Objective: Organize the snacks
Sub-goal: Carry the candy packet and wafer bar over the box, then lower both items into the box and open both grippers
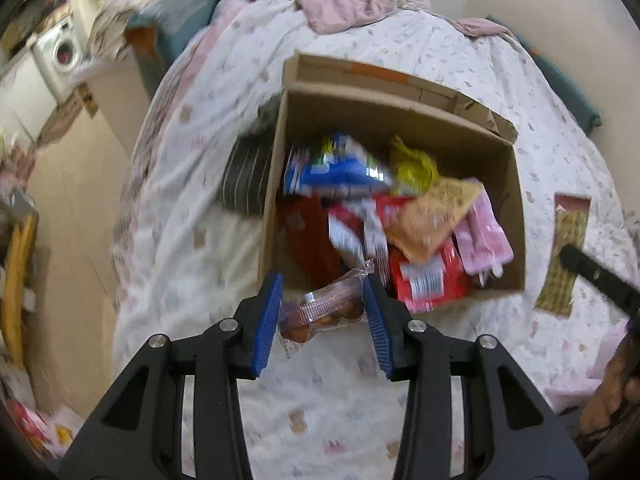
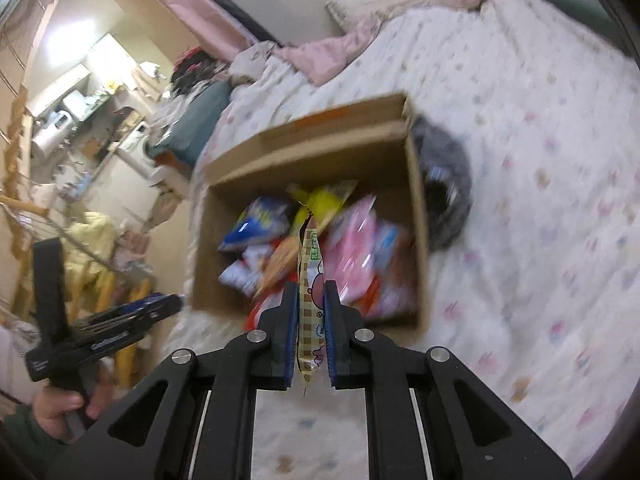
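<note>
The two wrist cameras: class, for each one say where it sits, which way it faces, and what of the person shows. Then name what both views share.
Left wrist: on the left gripper, looking down along its fingers at a clear pack of buns it holds before the cardboard box; a hand shows at right.
Right wrist: on the right gripper, looking down at a thin snack packet it grips; the person's hand shows at left.
Shared: the box and floral bedspread.

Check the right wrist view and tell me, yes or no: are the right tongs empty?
No: the right tongs are shut on a thin cartoon-printed snack packet, held on edge above the cardboard box.
</note>
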### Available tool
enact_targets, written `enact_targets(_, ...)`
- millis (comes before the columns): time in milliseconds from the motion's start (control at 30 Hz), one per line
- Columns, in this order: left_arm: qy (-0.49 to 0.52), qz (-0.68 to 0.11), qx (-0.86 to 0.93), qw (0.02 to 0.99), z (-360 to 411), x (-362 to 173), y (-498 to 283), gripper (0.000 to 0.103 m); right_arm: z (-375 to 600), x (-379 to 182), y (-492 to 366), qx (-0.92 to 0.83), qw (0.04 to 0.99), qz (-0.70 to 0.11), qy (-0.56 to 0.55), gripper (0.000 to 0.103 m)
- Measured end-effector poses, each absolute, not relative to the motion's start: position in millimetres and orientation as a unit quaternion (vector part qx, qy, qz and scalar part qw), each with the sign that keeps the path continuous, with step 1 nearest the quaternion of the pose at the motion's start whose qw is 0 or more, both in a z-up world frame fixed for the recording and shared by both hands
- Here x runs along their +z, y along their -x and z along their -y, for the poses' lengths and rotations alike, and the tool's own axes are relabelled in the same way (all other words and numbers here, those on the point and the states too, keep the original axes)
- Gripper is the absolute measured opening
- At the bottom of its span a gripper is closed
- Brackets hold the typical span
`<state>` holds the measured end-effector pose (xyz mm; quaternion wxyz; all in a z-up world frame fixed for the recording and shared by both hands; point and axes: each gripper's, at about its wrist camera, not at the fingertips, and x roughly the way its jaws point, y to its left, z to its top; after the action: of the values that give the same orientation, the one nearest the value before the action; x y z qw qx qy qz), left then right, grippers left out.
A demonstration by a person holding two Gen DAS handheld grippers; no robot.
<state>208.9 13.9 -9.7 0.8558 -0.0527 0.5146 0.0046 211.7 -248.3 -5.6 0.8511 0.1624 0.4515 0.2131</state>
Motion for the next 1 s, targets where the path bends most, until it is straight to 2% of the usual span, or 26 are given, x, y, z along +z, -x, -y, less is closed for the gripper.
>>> enact_targets(233,0.023,-0.499,0.004,0.866,-9.3,-30.8,-236.5,0.040,253.2,-28.3,-259.0,0.162,0.862,-0.464,-0.121,0.012)
enact_targets(367,0.042,-0.510,-0.001,0.859,-9.7,-42.2,-244.8,0.040,249.1,-47.2,-264.5,0.148,0.854,-0.486,-0.114,0.012)
enact_targets(467,0.006,-0.498,0.007,0.867,-5.6,-41.8,-246.8,0.040,245.0,-49.1,-267.2,0.136,0.859,-0.485,-0.090,0.012)
enact_targets(700,0.018,-0.504,-0.002,0.864,-5.3,-43.7,-245.4,0.041,248.8,-53.8,-268.5,0.132,0.852,-0.497,-0.103,0.013)
enact_targets(800,0.015,-0.497,0.001,0.867,-3.5,-40.8,-243.5,0.048,248.5,-54.6,-268.3,0.134,0.849,-0.500,-0.107,0.017)
enact_targets(833,0.016,-0.496,0.002,0.868,-3.4,-39.9,-243.0,0.057,249.0,-54.4,-268.1,0.134,0.849,-0.499,-0.112,0.017)
enact_targets(867,0.019,-0.495,0.004,0.869,-3.4,-39.0,-242.2,0.071,249.2,-53.8,-268.2,0.135,0.848,-0.500,-0.116,0.017)
enact_targets(933,0.023,-0.492,0.003,0.870,-3.3,-37.8,-240.7,0.083,249.4,-50.0,-266.4,0.142,0.850,-0.493,-0.122,0.018)
enact_targets(1000,0.026,-0.487,0.001,0.873,-3.9,-35.7,-238.7,0.083,248.9,-46.0,-264.5,0.143,0.855,-0.484,-0.120,0.030)
